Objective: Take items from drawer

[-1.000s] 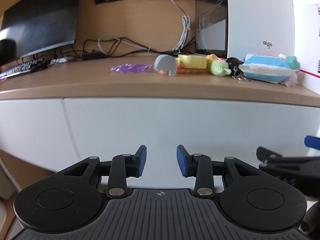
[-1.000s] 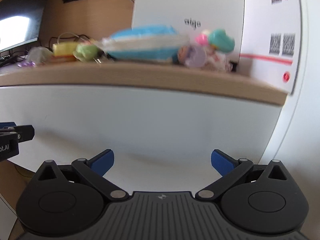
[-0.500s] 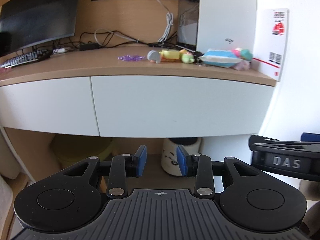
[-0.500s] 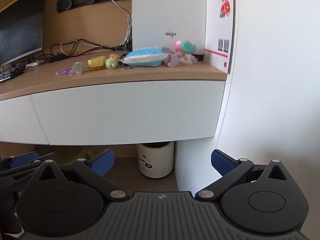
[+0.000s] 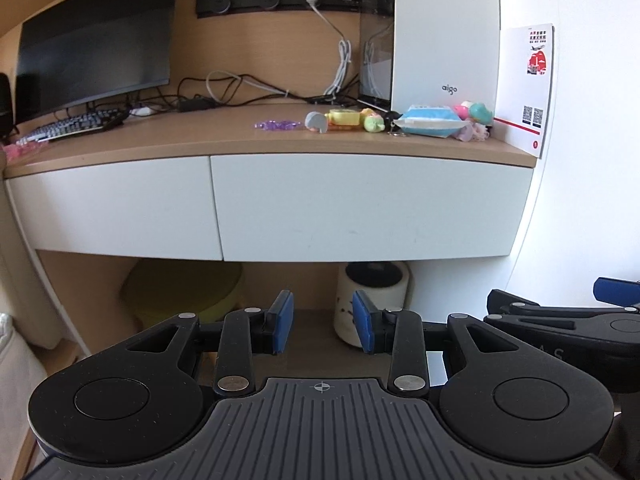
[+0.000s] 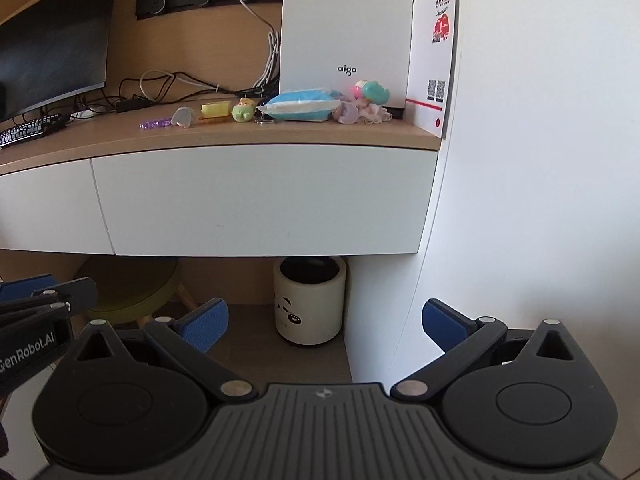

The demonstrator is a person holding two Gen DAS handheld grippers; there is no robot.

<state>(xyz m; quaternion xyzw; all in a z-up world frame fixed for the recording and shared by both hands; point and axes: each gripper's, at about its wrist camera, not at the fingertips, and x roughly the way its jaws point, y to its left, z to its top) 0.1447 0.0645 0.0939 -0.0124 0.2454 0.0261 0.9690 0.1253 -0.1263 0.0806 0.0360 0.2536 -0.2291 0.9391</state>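
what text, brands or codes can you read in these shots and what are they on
"aigo": on the tall white computer case on the desk.
"GenRobot.AI": on the black left gripper, seen from the right wrist view.
"A S", faint partial letters: on the black right gripper, seen from the left wrist view.
White and red card against the wall: red print and two QR codes, too small to read.
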